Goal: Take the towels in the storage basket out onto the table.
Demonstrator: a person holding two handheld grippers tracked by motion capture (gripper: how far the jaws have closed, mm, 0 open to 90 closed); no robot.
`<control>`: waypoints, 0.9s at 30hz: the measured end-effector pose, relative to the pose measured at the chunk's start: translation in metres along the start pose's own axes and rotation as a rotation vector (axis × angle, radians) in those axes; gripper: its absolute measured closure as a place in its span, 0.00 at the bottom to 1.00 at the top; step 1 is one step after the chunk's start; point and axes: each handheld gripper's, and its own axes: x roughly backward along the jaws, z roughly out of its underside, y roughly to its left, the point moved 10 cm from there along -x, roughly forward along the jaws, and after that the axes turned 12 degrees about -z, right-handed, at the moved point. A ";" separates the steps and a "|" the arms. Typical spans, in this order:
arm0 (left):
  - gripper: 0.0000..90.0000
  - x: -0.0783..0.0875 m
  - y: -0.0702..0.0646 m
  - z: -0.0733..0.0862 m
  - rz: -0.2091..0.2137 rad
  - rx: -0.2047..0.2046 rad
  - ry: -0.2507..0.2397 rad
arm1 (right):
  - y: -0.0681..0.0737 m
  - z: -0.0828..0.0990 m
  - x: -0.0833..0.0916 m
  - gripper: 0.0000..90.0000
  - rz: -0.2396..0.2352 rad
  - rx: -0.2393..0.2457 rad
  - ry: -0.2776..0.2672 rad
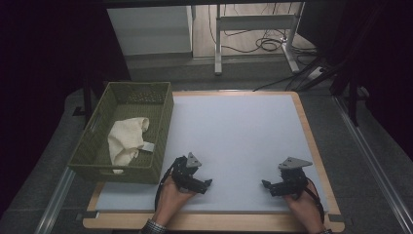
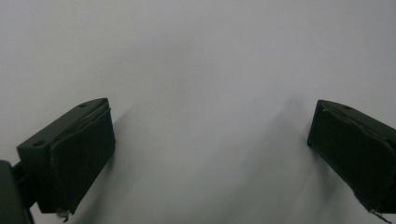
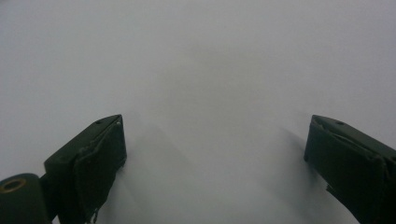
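The left tongs [image 1: 207, 184] are resting low on the desk [image 1: 243, 136] near its front edge, jaws spread wide and grasping nothing; the left gripper view is showing bare pale surface between the two black pads [image 2: 81, 154]. The right tongs [image 1: 265, 184] are sitting just as low at the other side of the front edge, likewise released, with bare desk [image 3: 210, 93] between their jaws in the right gripper view. Both are pointing inward toward each other, well apart, each held by a hand coming in from the bottom of the high view.

Farther out, to the left, a woven olive-green basket [image 1: 163, 117] is standing partly over the desk's left edge. Inside it a cream-coloured cloth [image 1: 124, 141] is lying loosely bunched, with a small grey tag at its edge, leaning toward the basket's right wall and well apart from both tongs.

Judging from how things lie, the cloth is already in the basket and nothing else is waiting on the light mat, so the placing appears done. What seems left is little: the tongs are idling at a resting position, or another piece would have to be brought in.
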 end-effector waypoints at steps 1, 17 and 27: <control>0.01 0.000 0.000 0.000 0.000 0.000 0.000 | 0.000 0.000 0.000 0.06 0.000 0.000 0.000; 0.03 0.003 0.001 -0.011 -0.002 -0.011 0.029 | 0.000 0.000 0.000 0.06 0.000 0.000 -0.001; 0.06 0.009 0.009 -0.030 -0.005 -0.015 0.031 | 0.000 0.000 0.000 0.06 0.000 0.000 0.000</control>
